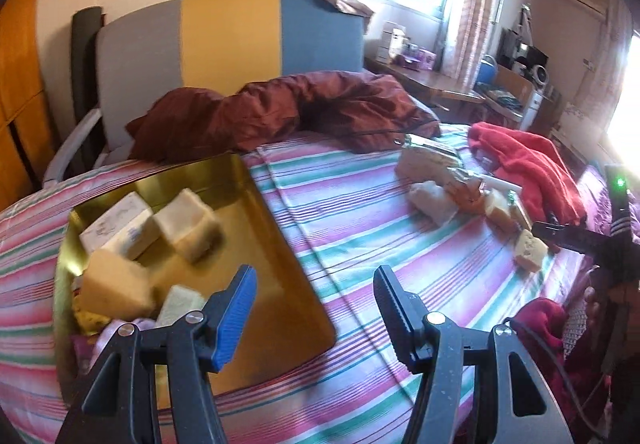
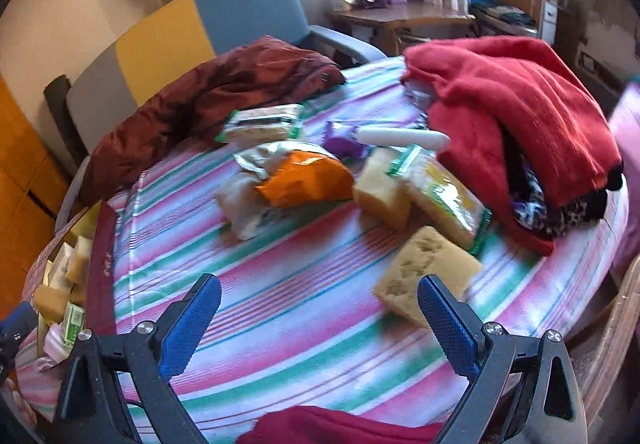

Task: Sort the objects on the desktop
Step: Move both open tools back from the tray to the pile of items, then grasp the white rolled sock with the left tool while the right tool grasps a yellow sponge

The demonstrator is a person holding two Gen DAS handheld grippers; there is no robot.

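The left gripper [image 1: 314, 290] hangs with fingers spread and empty above the shiny gold metal tin [image 1: 280, 268] of pale soap blocks. The right gripper [image 2: 320, 298], fingers also apart, hovers just short of a tan embossed soap bar [image 2: 426, 270] on the striped bedsheet [image 2: 248, 284].

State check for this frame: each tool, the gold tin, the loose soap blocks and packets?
left tool: open, empty, over the tin's edge
right tool: open, empty, beside the nearest soap block
gold tin: lidless, holding several blocks
orange packet: crumpled, on the striped sheet
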